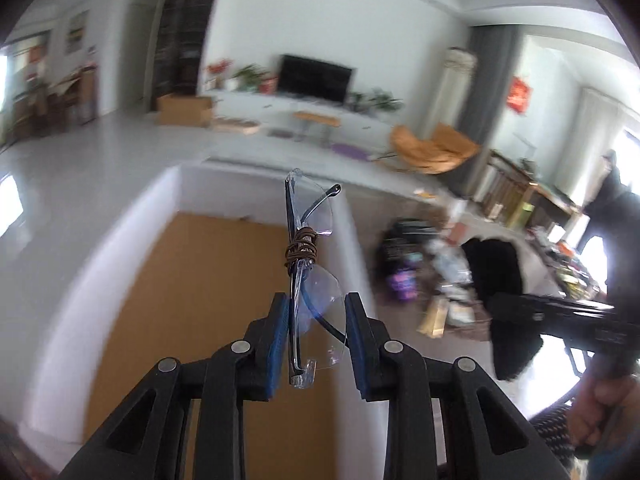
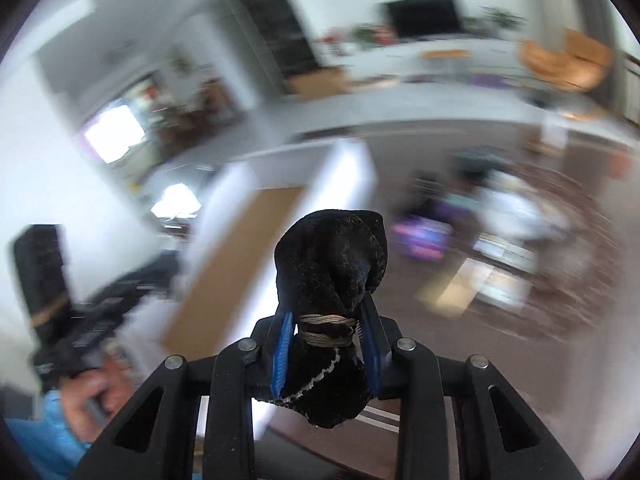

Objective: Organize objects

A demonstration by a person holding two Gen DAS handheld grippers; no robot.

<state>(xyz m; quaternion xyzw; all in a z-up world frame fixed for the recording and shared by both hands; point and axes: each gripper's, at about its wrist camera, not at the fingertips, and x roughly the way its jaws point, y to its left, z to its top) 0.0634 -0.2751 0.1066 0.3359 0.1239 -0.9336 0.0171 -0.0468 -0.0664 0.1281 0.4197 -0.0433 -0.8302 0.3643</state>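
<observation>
My left gripper (image 1: pixel 316 316) is shut on a pair of folded clear glasses (image 1: pixel 310 200) with a brown cord (image 1: pixel 302 250) wound round their middle. The glasses stick out forward, held in the air above a white-walled box (image 1: pixel 176 200) with a tan bottom. My right gripper (image 2: pixel 326 336) is shut on a black cloth pouch (image 2: pixel 332 256) tied with a silvery cord (image 2: pixel 326 330). In the left wrist view the black pouch (image 1: pixel 496 276) hangs off to the right. The white box (image 2: pixel 348 168) lies below and left of the pouch. Both views are motion-blurred.
A heap of mixed small items (image 1: pixel 444 276), with a purple packet (image 1: pixel 402 284) among them, lies on the brown surface right of the box. A person's hand (image 1: pixel 600 400) holds the right tool. Beyond are a pale floor, a TV unit (image 1: pixel 316 80) and an orange chair (image 1: pixel 436 148).
</observation>
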